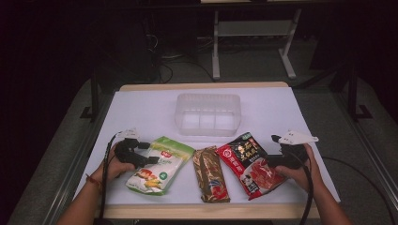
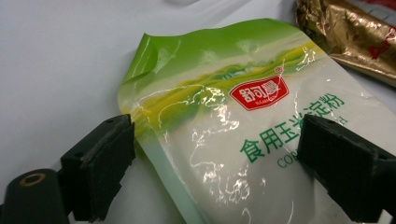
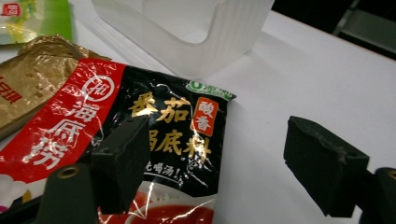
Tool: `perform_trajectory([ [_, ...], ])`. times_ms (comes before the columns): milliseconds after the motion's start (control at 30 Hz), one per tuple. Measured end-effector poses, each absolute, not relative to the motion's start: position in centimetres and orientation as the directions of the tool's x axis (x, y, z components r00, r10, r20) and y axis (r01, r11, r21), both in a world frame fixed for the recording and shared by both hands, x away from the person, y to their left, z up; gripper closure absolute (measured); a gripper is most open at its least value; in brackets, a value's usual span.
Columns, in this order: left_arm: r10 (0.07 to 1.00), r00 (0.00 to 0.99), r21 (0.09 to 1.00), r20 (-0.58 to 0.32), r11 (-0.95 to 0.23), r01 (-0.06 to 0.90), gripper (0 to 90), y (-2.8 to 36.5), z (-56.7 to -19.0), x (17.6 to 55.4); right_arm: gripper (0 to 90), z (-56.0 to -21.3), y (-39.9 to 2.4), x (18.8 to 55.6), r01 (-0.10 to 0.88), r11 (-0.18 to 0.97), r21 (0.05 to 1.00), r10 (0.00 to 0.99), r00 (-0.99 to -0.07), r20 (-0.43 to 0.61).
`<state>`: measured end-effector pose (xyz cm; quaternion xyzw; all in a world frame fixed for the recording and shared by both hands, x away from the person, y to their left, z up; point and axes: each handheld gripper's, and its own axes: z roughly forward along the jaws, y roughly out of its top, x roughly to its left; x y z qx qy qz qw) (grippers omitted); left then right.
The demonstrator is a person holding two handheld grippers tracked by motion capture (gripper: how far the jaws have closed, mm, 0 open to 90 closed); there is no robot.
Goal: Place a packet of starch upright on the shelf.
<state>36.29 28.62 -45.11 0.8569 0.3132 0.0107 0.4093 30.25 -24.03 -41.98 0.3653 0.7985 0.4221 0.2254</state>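
A green and white pouch [image 1: 159,165] [image 2: 224,116] lies at the front left of the white table [image 1: 141,108]. My left gripper [image 1: 149,153] [image 2: 215,163] stands open at the pouch's upper end, one jaw at its edge and the other over its printed face. A black and red soup-base packet [image 1: 248,161] [image 3: 154,121] lies at the front right. My right gripper [image 1: 273,151] [image 3: 215,163] is open over that packet's top corner, with one jaw above the packet and the other above bare table. Nothing is gripped by either.
A gold foil packet [image 1: 211,174] [image 2: 355,32] [image 3: 32,74] lies between the two pouches. A clear plastic bin [image 1: 208,114] [image 3: 187,32] stands behind them at the table's middle. Dark floor and a white desk frame [image 1: 253,42] lie beyond the far edge.
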Motion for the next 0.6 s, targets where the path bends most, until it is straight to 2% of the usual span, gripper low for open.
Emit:
perform_trajectory([
  [167, 0.531, 0.815, 0.683, -0.233, -0.507, 0.526, 4.4, 27.4, -44.9, 36.7, 22.9, -42.1, -24.2, 30.4, 0.408, 0.36, 0.839, 0.773, -0.634, -0.024],
  [333, 0.514, 0.831, 0.678, -0.214, -0.535, 0.505, 4.5, 26.3, -44.8, 36.9, 23.5, -42.2, -24.4, 30.4, 0.417, 0.342, 0.842, 0.764, -0.645, 0.009],
  [467, 0.569, 0.798, 0.664, -0.196, -0.522, 0.535, 15.6, 26.1, -44.5, 37.0, 23.6, -42.2, -24.5, 30.4, 0.423, 0.333, 0.843, 0.763, -0.646, 0.023],
  [600, 0.585, 0.791, 0.675, -0.18, -0.511, 0.532, 15.6, 26.1, -44.7, 37.3, 23.5, -42.3, -24.6, 30.4, 0.429, 0.33, 0.841, 0.768, -0.64, 0.025],
])
